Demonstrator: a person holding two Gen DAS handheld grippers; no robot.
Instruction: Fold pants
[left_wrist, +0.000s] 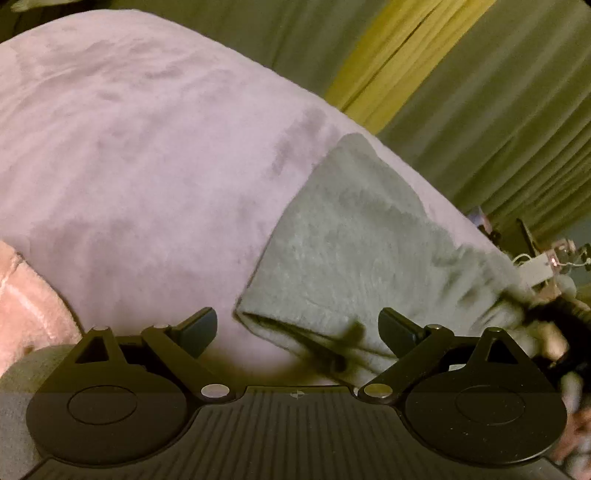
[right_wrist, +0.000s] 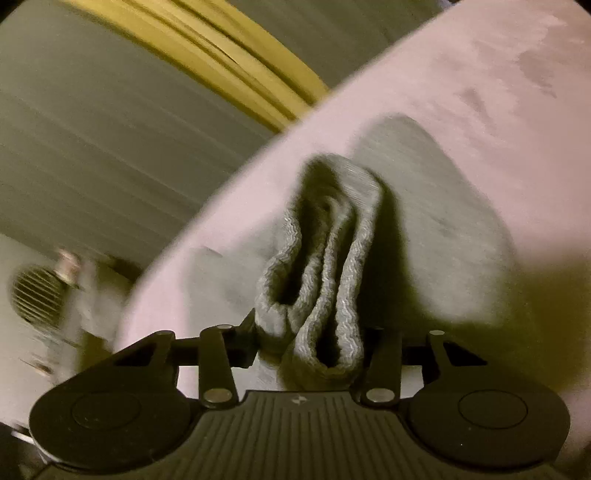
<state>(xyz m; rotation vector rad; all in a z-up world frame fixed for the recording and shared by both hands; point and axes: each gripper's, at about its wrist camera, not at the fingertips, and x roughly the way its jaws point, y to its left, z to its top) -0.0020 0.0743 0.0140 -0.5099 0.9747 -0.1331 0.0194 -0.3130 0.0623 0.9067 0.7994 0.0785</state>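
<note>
Right fingers (right_wrist: 255, 341) around bunched pants (right_wrist: 325, 280)

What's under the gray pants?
A soft pink blanket lies under the gray pants. It shows all around them, but the part beneath is covered. The right tool pinches their bunched end; the left tool is open.

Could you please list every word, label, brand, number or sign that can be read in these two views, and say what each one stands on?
No readable words or numbers in either view.
Left gripper: a small round mark on its ribbed body, no letters.
Right gripper: a small pale emblem on its ribbed body, too small to read.
Grey pants: no tag or print visible.
Pink blanket: plain.
Clutter beyond the bed's edge: too blurred to read.
</note>
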